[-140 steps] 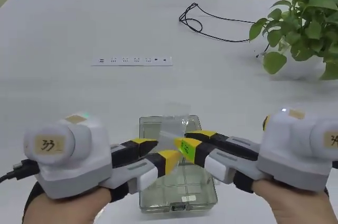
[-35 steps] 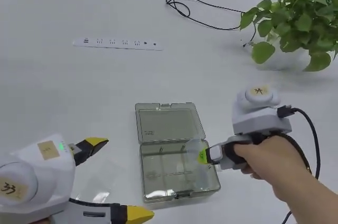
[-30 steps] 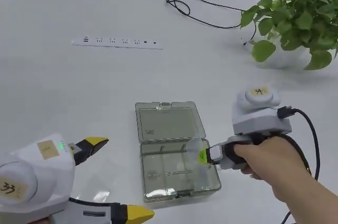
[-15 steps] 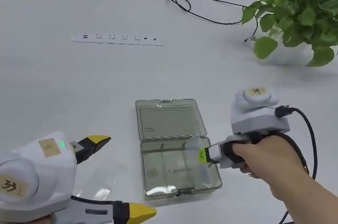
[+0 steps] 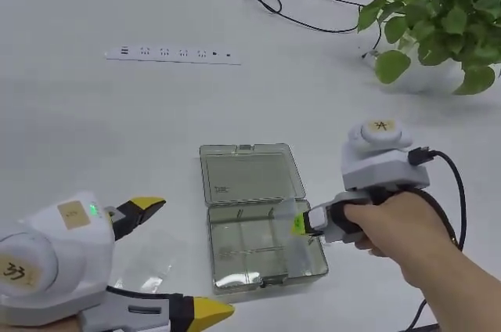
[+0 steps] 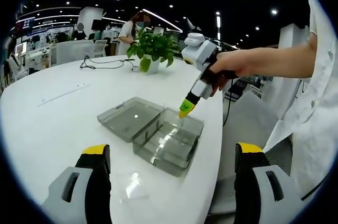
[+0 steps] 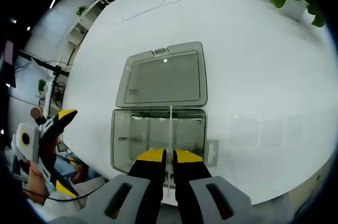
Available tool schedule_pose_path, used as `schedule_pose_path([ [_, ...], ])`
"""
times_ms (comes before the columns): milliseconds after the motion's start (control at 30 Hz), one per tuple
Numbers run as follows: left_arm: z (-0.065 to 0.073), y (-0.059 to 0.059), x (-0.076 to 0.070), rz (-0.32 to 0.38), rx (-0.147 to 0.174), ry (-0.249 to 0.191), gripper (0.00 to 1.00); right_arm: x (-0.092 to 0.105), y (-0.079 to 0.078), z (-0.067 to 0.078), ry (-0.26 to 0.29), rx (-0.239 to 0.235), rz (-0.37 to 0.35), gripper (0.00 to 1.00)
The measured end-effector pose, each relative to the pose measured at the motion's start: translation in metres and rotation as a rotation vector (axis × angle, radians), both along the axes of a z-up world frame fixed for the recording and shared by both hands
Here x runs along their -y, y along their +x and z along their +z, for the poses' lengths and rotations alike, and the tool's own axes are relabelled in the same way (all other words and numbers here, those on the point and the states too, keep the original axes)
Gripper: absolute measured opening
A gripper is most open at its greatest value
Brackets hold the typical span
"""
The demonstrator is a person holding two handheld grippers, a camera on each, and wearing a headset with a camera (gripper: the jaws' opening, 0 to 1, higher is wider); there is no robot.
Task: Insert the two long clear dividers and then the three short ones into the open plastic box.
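The right gripper [image 5: 301, 225] has its fingers [image 7: 154, 156] pinched together on a clear divider [image 7: 170, 129], upright in the right part of the open plastic box [image 5: 266, 279] mid-tabletop [image 5: 94, 128]. At near left, the left gripper [image 5: 184, 258] gapes wide and empty over loose dividers [image 5: 149, 269] lying flat.

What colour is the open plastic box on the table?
Translucent smoky grey, slightly greenish; the box shows best in the right gripper view.
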State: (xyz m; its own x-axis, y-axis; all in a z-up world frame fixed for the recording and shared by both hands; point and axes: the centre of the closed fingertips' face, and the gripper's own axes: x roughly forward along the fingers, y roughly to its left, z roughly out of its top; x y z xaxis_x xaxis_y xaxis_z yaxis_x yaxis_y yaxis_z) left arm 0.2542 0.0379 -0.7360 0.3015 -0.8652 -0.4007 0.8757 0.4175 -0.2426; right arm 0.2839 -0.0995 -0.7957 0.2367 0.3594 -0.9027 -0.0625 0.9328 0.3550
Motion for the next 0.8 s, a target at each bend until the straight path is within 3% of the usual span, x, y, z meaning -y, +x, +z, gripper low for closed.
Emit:
schedule_pose_path([
  [467, -0.0003, -0.0013, -0.001, 0.001, -0.003, 0.001, 1.0, -0.0032, -0.0018, -0.001, -0.002, 0.004, 0.009, 0.06],
  [800, -0.0016, -0.0007, -0.001, 0.002, -0.004, 0.009, 1.0, -0.0088, -0.0002, -0.0021, -0.012, 0.05, 0.071, 0.07],
])
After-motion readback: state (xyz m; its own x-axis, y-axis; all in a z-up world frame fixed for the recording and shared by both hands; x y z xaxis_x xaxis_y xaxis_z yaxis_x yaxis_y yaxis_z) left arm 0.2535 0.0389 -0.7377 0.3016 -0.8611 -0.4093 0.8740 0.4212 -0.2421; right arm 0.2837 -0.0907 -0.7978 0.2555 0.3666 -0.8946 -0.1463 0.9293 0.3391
